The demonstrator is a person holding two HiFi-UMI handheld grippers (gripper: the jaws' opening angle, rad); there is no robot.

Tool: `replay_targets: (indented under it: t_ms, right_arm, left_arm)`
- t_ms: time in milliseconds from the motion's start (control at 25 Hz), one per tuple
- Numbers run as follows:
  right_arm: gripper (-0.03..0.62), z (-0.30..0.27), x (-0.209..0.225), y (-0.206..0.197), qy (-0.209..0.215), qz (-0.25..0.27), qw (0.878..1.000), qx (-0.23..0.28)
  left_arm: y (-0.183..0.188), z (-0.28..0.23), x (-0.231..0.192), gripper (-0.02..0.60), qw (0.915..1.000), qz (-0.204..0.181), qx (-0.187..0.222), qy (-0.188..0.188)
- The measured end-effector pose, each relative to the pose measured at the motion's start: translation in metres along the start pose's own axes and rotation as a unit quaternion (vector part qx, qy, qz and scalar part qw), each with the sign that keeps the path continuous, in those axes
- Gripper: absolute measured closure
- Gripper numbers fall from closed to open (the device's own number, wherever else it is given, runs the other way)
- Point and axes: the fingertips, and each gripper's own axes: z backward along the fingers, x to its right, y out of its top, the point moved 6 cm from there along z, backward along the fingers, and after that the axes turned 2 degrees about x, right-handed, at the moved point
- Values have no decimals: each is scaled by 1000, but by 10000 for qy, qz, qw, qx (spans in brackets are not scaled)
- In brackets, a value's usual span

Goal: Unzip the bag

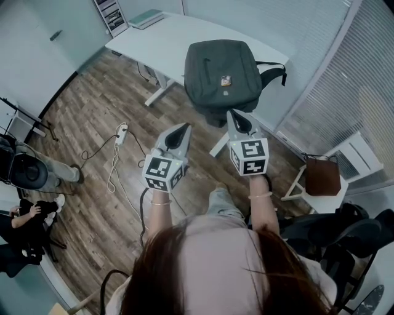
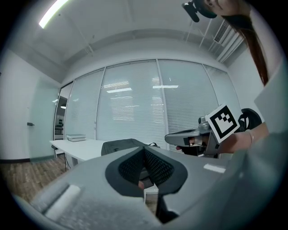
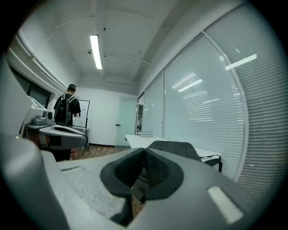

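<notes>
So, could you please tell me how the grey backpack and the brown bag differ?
The grey backpack lies flat on the white table; the brown bag stands upright on a low white stool. The backpack is dark grey, the bag brown. Both are bags resting on white furniture.

Left claw (image 1: pixel 183 127) closed, right claw (image 1: pixel 234 113) closed

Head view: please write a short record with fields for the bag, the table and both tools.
bag: dark backpack, lying flat on the table
table: white, with books at its far end
left tool: shut, empty, short of the bag
right tool: shut, empty, short of the bag
task state: bag not yet touched
</notes>
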Motion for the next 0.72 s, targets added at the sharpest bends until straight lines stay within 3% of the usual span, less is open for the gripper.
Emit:
replay_targets:
  t_ms: [720]
  right_arm:
    - [591, 19, -17, -5, -284, 87, 9995, -96]
  left_arm:
    - [-4, 26, 1, 571, 9999, 37, 76, -63]
